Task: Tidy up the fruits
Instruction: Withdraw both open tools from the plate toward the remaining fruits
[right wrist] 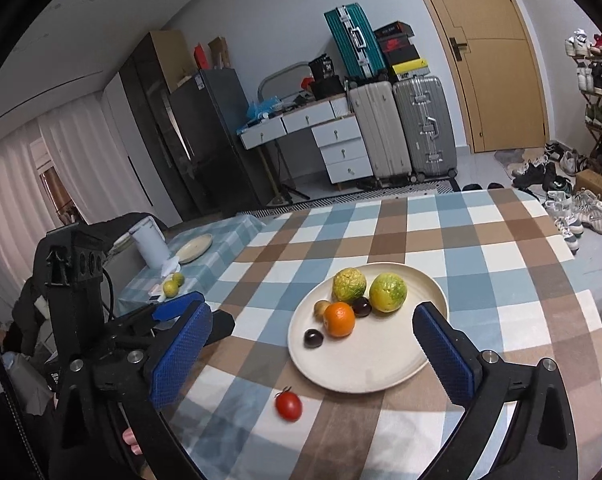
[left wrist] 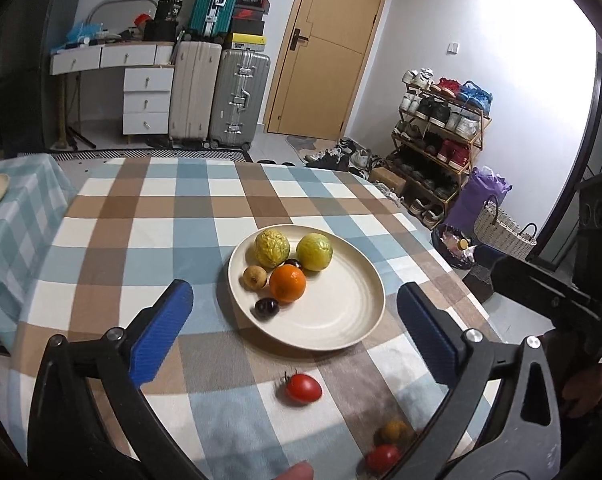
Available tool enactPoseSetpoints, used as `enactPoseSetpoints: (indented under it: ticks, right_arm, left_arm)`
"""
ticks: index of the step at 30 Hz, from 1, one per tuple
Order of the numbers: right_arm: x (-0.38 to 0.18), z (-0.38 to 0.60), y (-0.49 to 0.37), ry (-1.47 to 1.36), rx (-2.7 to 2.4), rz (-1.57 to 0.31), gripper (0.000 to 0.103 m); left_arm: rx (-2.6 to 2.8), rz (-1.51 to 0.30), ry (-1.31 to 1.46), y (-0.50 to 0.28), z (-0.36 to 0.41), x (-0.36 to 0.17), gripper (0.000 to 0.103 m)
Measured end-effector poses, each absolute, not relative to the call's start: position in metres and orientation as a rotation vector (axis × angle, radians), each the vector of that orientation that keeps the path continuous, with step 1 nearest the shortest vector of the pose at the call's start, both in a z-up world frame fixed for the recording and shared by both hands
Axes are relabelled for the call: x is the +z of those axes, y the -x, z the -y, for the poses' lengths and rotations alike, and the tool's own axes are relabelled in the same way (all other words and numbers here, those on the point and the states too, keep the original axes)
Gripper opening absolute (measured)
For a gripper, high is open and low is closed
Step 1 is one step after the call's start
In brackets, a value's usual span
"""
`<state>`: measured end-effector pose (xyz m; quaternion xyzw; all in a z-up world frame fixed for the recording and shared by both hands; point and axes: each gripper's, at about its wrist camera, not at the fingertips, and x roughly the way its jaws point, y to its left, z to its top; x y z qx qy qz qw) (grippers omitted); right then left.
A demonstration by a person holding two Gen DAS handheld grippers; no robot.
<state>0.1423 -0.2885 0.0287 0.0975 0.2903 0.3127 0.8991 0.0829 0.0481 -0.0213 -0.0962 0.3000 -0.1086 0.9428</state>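
Even indoor light, blown-out glare on the right wall (left wrist: pixel 521 60), fisheye-bent edges, near foreground blurred.

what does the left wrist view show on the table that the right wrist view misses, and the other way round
Only the left wrist view shows a second red tomato and a small brownish fruit near the table's front edge, close to its right finger.

Only the right wrist view shows two yellow-green fruits and a white container on the side table, plus the left gripper seen from outside.

Both show the plate holding six fruits, including the orange, with one tomato lying on the checked cloth in front of it. Both grippers are open and hold nothing.
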Motion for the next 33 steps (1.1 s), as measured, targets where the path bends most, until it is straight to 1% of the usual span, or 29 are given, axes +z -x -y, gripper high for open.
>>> enactPoseSetpoints:
  ticks: [6,14,19,29,33]
  right_arm:
    - [0.031,0.302,-0.109,-0.199,0.631,-0.587,0.103]
    - [0.016,0.322,-0.074,-0.216,0.603,-0.609,0.103]
    - [0.0,0.328,-0.056,-0.192,0.595,-0.646,0.103]
    - [-0.055,0.334,-0.035,-0.188,0.597,-0.774,0.103]
    - [-0.071,0.332,-0.034,-0.178,0.601,-0.81,0.103]
  left_arm:
    - [-0.202,-0.609,0.165,-0.046,-0.038,-0.01,0.102]
    - [-0.216,-0.628,0.14,-0.006,-0.02,-0.016,0.102]
    - [-0.234,-0.637,0.128,0.003,-0.009,-0.03,0.102]
    - [-0.257,-0.749,0.129,0.003,0.003,-0.077,0.102]
    - [-0.26,-0.779,0.141,-0.003,0.001,-0.087,0.102]
